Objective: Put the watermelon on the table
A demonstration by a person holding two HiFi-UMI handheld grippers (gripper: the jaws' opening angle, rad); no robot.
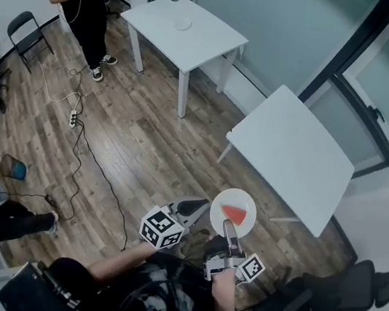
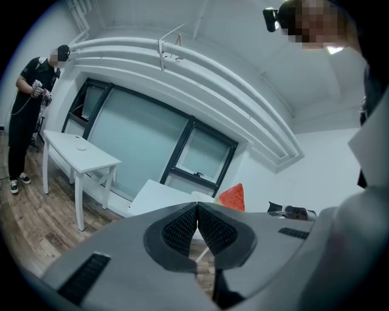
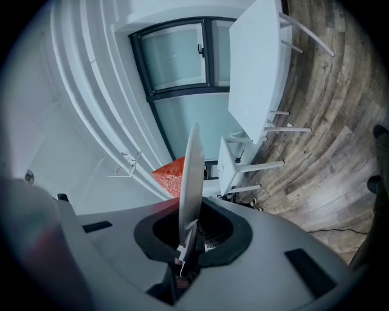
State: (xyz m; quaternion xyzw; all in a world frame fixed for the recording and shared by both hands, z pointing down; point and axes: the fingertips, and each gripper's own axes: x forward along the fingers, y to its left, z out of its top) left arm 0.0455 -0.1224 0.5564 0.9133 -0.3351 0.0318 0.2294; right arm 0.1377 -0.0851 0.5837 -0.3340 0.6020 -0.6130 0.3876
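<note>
A red wedge of watermelon lies on a round white plate. My right gripper is shut on the plate's near rim and holds it above the wooden floor, just short of the near white table. In the right gripper view the plate stands edge-on between the jaws, with the watermelon on its left. My left gripper is shut and empty, beside the plate's left edge. In the left gripper view its pads meet, and the watermelon shows beyond them.
A second white table with a small dish stands farther off. A person holding grippers stands at the far left. A cable and power strip lie on the floor. A black office chair is at my right.
</note>
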